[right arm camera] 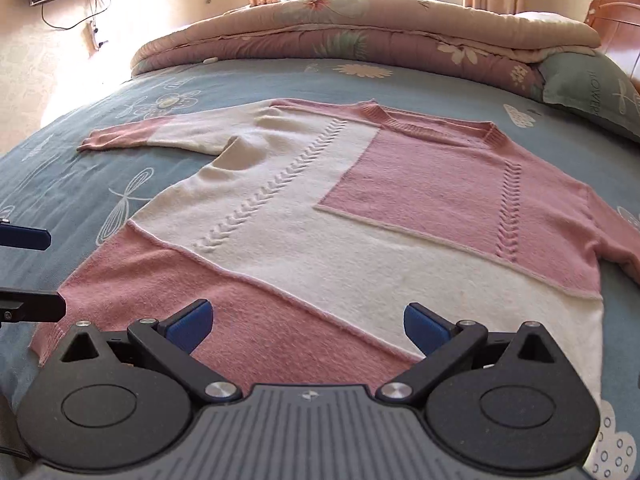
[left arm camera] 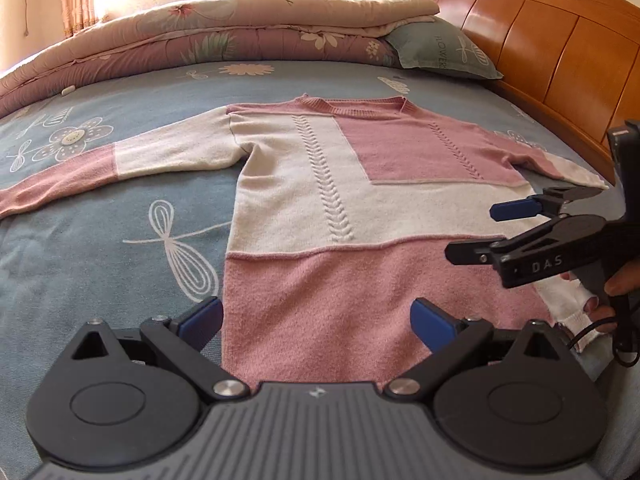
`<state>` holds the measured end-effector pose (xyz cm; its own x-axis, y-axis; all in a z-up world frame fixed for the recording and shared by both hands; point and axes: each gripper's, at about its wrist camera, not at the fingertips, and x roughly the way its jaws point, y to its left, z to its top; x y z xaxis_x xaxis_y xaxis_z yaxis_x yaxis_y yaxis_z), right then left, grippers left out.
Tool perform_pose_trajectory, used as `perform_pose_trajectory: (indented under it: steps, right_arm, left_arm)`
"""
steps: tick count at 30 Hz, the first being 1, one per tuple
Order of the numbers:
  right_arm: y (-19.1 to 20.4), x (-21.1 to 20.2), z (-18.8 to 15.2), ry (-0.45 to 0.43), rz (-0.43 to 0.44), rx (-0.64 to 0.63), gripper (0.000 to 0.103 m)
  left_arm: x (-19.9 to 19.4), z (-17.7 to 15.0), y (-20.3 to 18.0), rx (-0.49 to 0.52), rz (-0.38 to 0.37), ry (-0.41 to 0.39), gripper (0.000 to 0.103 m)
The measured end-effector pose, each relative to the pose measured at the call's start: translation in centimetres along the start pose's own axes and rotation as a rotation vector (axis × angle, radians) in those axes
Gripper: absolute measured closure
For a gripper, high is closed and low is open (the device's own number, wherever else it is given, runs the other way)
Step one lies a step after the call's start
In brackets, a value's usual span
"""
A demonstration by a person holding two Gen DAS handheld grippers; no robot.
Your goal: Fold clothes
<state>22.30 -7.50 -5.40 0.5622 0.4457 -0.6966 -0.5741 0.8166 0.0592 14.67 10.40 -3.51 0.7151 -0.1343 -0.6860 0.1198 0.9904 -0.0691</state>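
On my left, the sweater's sleeve stretches out flat across the blue flowered bedsheet, its pink cuff end reaching toward the edge of the left wrist view. The sweater itself, pink and cream in blocks, lies face up and spread flat on the bed, neckline away from me and hem nearest me. My left gripper hangs just over the pink hem band, its blue fingers wide apart with nothing between them. Further right, my right gripper is over the hem too, toward the sweater's right side, its fingers likewise spread and empty; from the left wrist view I see it side-on with my hand on the grip. Behind the sweater a rolled quilt runs along the far side of the bed, with a green pillow at its right end against the wooden headboard.
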Motion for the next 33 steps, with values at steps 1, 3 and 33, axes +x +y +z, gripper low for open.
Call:
perform_pose_trajectory:
  steps: [1, 3, 33]
  right_arm:
    - [0.8, 1.1, 0.1, 0.021, 0.017, -0.019, 0.0]
    - [1.8, 1.9, -1.1, 0.056, -0.004, -0.036, 0.0]
    - [-7.5, -9.8, -13.1, 0.065, -0.224, 0.234, 0.0]
  left_arm:
    - [-0.2, 0.1, -0.1, 0.002, 0.005, -0.006, 0.003]
    - [-0.5, -0.1, 0.0, 0.006, 0.008, -0.01, 0.003]
    - [5.6, -2.4, -5.1, 0.122, -0.113, 0.151, 0.001]
